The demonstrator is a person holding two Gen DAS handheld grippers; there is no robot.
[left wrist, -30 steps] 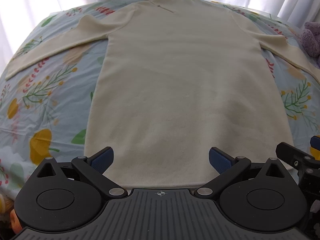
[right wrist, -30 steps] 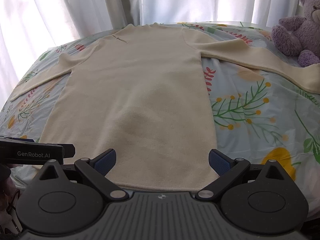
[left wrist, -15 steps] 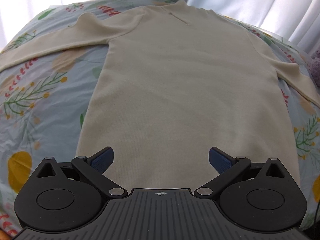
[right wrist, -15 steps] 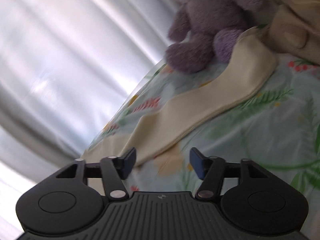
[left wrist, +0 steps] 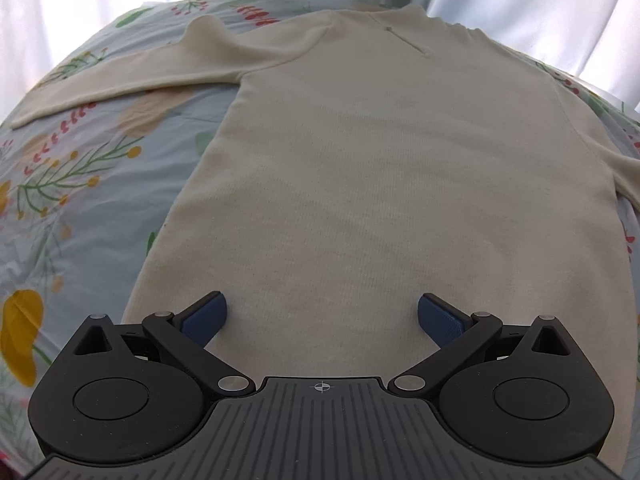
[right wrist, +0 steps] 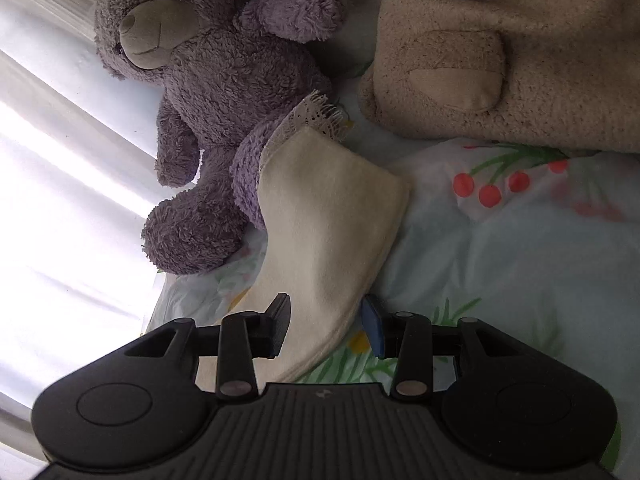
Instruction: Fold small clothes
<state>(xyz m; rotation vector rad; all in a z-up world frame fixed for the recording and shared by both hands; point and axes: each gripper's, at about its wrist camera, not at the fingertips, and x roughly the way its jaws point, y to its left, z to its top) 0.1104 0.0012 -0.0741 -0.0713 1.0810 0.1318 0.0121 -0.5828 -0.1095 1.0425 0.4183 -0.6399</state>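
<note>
A cream long-sleeved sweater (left wrist: 380,184) lies flat on a floral bedsheet (left wrist: 80,184), collar far from me, its left sleeve (left wrist: 132,76) stretched out to the left. My left gripper (left wrist: 320,316) is open and empty, hovering over the sweater's lower body. In the right wrist view the cuff end of the right sleeve (right wrist: 324,216) lies against a purple teddy bear (right wrist: 208,92). My right gripper (right wrist: 326,322) is rolled sideways and partly open, its jaws straddling the sleeve without pinching it.
A large beige plush toy (right wrist: 500,48) lies beside the purple bear at the bed's edge. White curtains (left wrist: 80,4) hang behind the bed. The floral sheet (right wrist: 520,248) shows around the sleeve.
My right gripper swung from the sweater's hem to the right sleeve cuff, rolled sideways, and narrowed its jaws around the sleeve. My left gripper moved forward over the sweater's body.
</note>
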